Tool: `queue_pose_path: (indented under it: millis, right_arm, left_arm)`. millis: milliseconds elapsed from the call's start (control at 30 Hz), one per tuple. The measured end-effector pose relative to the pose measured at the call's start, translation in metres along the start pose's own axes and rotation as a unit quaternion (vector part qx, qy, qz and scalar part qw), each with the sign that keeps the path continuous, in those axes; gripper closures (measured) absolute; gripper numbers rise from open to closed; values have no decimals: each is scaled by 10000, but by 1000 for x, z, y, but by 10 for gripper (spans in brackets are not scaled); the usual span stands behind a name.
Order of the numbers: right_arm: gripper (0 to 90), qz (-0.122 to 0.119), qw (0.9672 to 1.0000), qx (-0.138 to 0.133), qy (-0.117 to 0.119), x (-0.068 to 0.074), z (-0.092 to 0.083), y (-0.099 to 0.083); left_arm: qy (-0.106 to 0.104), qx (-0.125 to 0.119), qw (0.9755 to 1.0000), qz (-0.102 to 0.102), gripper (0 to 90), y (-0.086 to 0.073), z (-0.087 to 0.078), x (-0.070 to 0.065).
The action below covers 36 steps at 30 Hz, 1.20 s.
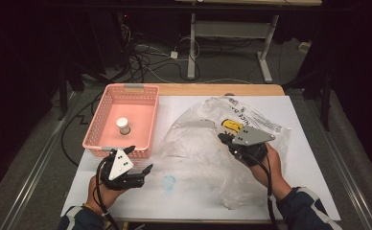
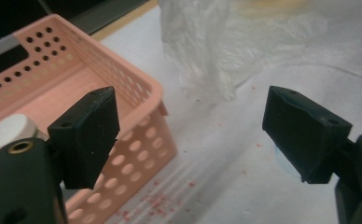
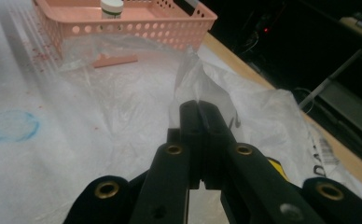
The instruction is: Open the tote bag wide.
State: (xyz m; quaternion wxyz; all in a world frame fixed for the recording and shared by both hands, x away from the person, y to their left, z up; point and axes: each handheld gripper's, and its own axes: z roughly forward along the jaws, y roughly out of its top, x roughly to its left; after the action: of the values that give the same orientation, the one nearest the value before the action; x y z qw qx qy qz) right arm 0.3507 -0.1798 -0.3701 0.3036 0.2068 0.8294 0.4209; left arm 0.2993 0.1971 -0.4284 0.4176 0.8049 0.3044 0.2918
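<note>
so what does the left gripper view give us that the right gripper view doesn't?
Left gripper view alone: the left hand-held gripper, jaws wide apart with nothing between them, hanging over the near corner of the basket, plus the red specks on the table beside it.

Right gripper view alone: the right hand-held gripper shut on a fold of the bag, a blue ring mark on the table, and the table's wooden edge.

Both: the pink basket, the white-capped jar in it, and the clear bag.
</note>
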Motion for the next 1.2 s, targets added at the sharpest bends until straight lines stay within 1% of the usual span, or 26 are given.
queue_pose_path:
  millis: [100,133,167,200,267,300,333,367,400,467,500,533,600,633,700,733,767,833,900,933,1000,1067,1100,1133,1167,1200]
  right_arm:
    - [900,-17,9999,-73,-105,-2,0,6]
    - [900,-13,9998,-112,-134,-4,-1,8]
    - [900,-7,9998,-152,-157,-5,-1,11]
    - [900,15,9996,-192,-185,-6,-2,13]
    - [900,48,9993,-281,-222,-9,-3,17]
    - [900,56,9992,-315,-255,-11,-3,19]
    - [900,52,9989,-339,-317,-12,-4,20]
    - [900,57,9986,-372,-363,-14,-5,22]
    - [900,74,9984,-417,-382,-16,-6,23]
    - [900,85,9978,-469,-457,-19,-8,25]
    - [900,106,9975,-512,-480,-20,-10,26]
    - [900,130,9971,-554,-512,-21,-12,28]
    - [900,92,9962,-636,-591,-24,-16,31]
    - [900,80,9955,-680,-662,-25,-18,34]
    - [900,84,9943,-758,-747,-29,-22,38]
    - [900,93,9939,-795,-753,-30,-22,40]
    - [900,78,9937,-810,-770,-31,-23,41]
    - [900,86,9937,-814,-767,-32,-21,41]
    - [900,105,9940,-796,-740,-33,-19,38]
    - [900,110,9943,-781,-724,-33,-18,37]
    - [900,123,9947,-766,-675,-33,-16,34]
    - [900,113,9952,-756,-617,-32,-15,32]
    - [900,105,9954,-753,-582,-32,-15,31]
    - [900,101,9955,-761,-554,-32,-15,31]
    - [900,99,9956,-788,-504,-32,-16,30]
    - [900,86,9955,-818,-468,-31,-16,30]
  left_arm:
    - [119,-121,9998,-128,180,3,-4,11]
    - [119,-121,9998,-128,180,3,-4,11]
    - [191,-154,9995,-185,180,6,-6,19]
    - [238,-169,9994,-212,180,7,-7,23]
    - [358,-147,9989,-249,180,11,-8,31]
    - [358,-147,9989,-249,180,11,-8,31]
    - [381,-145,9988,-258,180,14,-8,36]
    - [498,-101,9982,-312,180,19,-7,47]
    - [549,-74,9979,-346,180,22,-5,53]
    - [563,20,9976,-408,181,29,2,66]
    - [563,20,9976,-408,181,29,2,66]
    - [655,149,9967,-465,181,36,12,78]
    - [599,333,9959,-591,181,42,25,91]
    - [603,499,9953,-565,181,45,33,96]
    - [621,898,9927,-513,182,48,50,106]
    - [622,1108,9907,-485,182,49,58,111]
    - [638,1352,9879,-414,182,50,65,115]
    - [680,1704,9820,-445,182,51,79,123]
    - [730,2037,9755,-391,182,51,92,129]
    - [700,2144,9732,-451,182,50,97,132]
    - [744,2399,9667,-492,181,48,107,137]
    - [765,2578,9609,-661,181,44,115,144]
    - [831,2636,9582,-745,181,42,118,147]
    - [826,2749,9545,-806,182,40,121,149]
    - [796,2904,9498,-852,200,37,124,151]
    - [830,3060,9443,-877,221,34,126,154]
